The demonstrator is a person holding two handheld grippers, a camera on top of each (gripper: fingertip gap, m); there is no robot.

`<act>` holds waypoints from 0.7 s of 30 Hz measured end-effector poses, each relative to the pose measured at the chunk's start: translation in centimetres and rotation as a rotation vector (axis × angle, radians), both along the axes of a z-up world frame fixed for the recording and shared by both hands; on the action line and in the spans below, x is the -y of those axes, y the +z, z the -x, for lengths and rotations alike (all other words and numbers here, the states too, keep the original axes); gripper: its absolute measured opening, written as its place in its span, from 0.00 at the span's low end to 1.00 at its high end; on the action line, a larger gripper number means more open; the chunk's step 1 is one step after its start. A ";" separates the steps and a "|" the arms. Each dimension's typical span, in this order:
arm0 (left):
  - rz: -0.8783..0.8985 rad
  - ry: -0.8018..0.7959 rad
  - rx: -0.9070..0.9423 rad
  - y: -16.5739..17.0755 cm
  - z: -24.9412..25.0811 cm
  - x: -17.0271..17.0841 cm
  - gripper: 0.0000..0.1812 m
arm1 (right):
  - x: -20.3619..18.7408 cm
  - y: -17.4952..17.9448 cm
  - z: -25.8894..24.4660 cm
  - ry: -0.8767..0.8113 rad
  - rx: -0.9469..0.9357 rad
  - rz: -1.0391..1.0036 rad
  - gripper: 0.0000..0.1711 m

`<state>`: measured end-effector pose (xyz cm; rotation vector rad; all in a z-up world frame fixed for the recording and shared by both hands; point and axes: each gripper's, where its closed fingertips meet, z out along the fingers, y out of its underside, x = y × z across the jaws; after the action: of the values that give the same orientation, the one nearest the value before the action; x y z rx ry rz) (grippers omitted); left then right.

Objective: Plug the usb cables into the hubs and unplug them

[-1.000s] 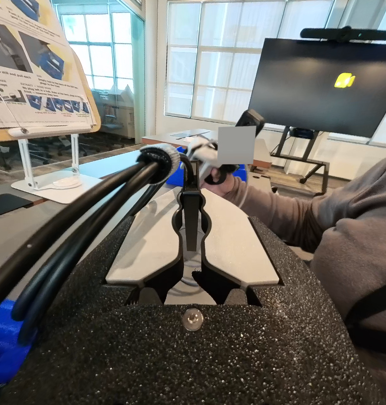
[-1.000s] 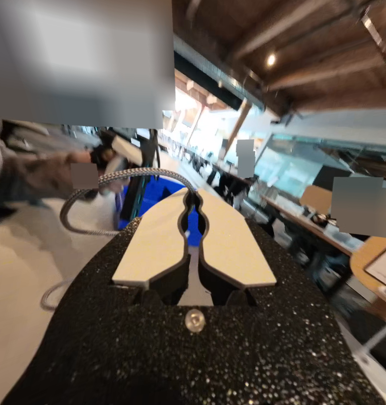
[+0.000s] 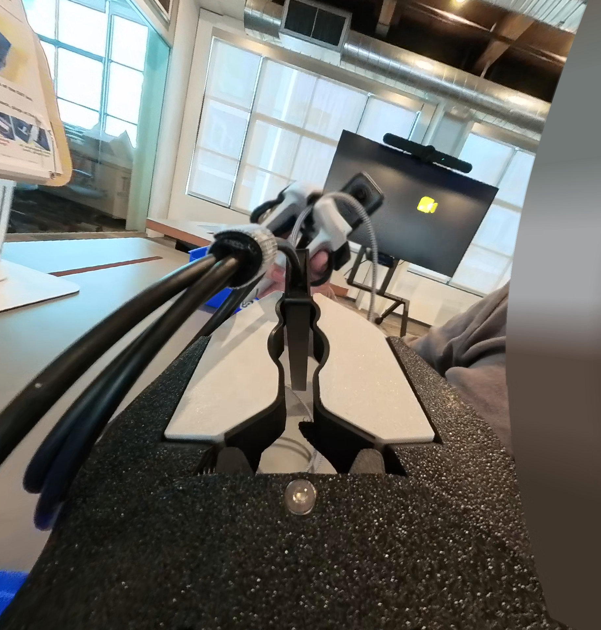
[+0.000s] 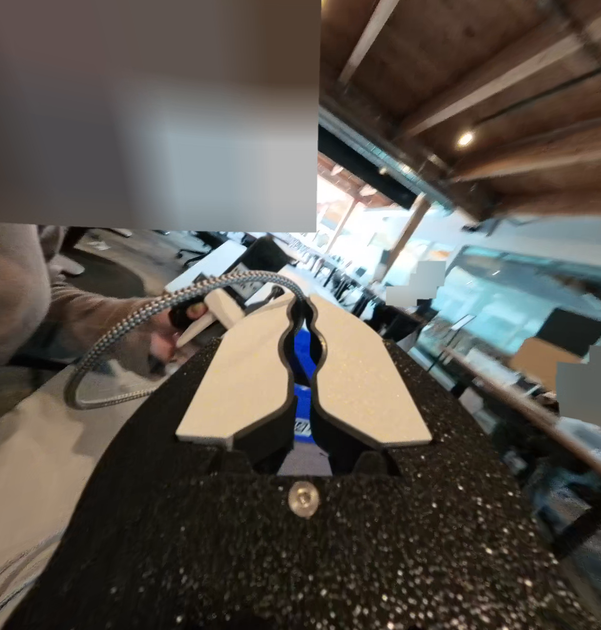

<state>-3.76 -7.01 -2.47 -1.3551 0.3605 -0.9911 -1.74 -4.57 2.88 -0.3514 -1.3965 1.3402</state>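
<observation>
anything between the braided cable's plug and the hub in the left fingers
Cannot tell: the right gripper is shut on the braided cable with its plug hidden. The left gripper clamps the black hub, ports unseen, beside bundled black cables.
</observation>
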 end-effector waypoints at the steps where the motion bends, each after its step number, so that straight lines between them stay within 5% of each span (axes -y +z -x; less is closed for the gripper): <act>1: 0.003 0.007 -0.011 -0.1 0.1 0.0 0.06 | -0.3 -0.7 0.3 0.009 0.049 0.008 0.01; 5: 0.019 0.066 -0.093 -0.8 0.5 -0.5 0.06 | -1.8 -3.4 0.7 0.120 0.203 0.104 0.01; 14: 0.066 0.002 -0.085 -1.6 -0.2 -0.5 0.06 | -1.0 -1.0 -1.1 0.368 0.062 0.271 0.01; 17: 0.063 0.030 -0.103 -1.5 0.2 -0.5 0.06 | -1.4 -3.3 -0.1 0.366 0.282 0.281 0.01; 21: 0.057 0.084 -0.153 -1.5 1.0 -0.6 0.06 | -3.1 -10.7 1.0 0.267 0.733 0.195 0.01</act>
<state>-4.74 -6.46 -3.99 -1.4903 0.3890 -0.8357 -2.75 -1.44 -7.86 -0.8757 -1.9643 1.6583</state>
